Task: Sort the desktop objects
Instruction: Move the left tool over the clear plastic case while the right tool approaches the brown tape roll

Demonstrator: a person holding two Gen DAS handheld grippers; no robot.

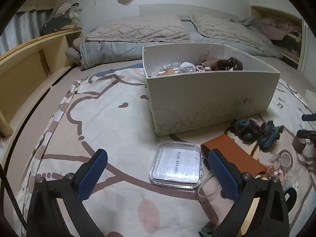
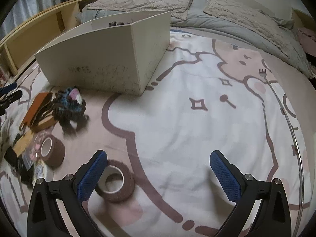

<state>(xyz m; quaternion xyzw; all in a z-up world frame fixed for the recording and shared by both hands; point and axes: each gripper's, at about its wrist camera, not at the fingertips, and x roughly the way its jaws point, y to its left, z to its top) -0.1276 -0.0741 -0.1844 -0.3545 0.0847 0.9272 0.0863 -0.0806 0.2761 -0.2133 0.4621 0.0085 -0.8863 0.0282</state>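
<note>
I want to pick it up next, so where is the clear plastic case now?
In the left wrist view the clear plastic case lies flat on the bedsheet, just in front of the white box, with the orange pouch on its right side.

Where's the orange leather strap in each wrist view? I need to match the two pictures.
Left wrist: the orange leather strap lies lower right, just past the left gripper's right finger, beside the clear case.
Right wrist: the strap sits at the far left, against the yarn bundle.
Shared landmark: the white box, behind the strap in both.
</note>
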